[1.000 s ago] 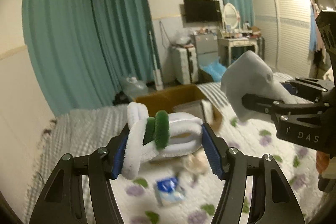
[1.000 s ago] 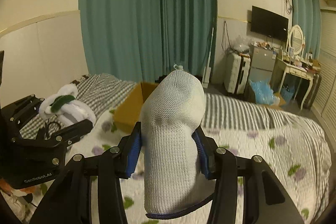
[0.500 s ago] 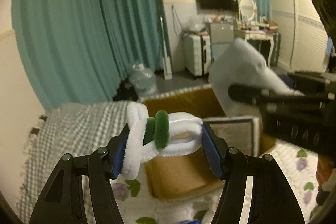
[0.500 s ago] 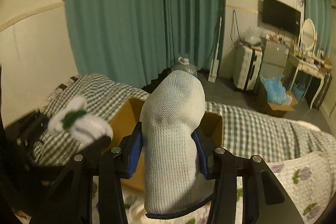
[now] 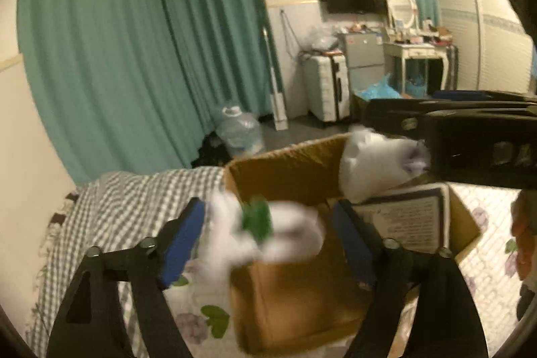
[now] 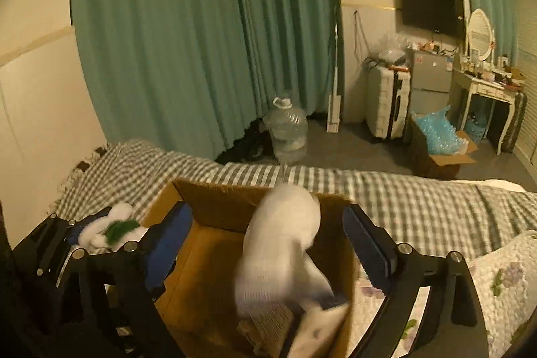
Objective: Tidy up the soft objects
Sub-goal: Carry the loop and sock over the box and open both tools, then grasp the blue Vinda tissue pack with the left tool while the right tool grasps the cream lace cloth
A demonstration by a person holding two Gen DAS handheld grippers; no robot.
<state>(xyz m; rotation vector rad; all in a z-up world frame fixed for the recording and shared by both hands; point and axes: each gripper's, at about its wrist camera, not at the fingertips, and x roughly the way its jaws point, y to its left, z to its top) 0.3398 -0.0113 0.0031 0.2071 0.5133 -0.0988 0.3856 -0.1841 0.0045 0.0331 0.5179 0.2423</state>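
While both hand-held grippers [image 5: 268,234] [image 6: 268,244] gape, sock [image 6: 278,244] blurs over box [image 6: 201,274]

Two wrist views, close above the cardboard box [image 5: 288,284] (shared), facing the curtains [image 6: 208,32].

Left gripper [image 5: 268,234]: you see black arms with blue pads, at the lower centre of the left wrist view.
Right gripper [image 6: 268,240]: black arms, blue pads, at the bottom of the right wrist view.
Plush toy [image 5: 265,232]: blurred white with a green patch, between your left pads.
Sock [image 6: 282,244]: white mesh knit, a dark hem low down, centre of the right wrist view.
Cardboard box [image 6: 214,203]: brown.
Blanket [image 6: 402,203]: grey and white check, across the middle.
Quilt [image 6: 503,277]: white with purple flowers and green leaves, lower right.
Curtains [image 6: 201,39]: teal, upper left.
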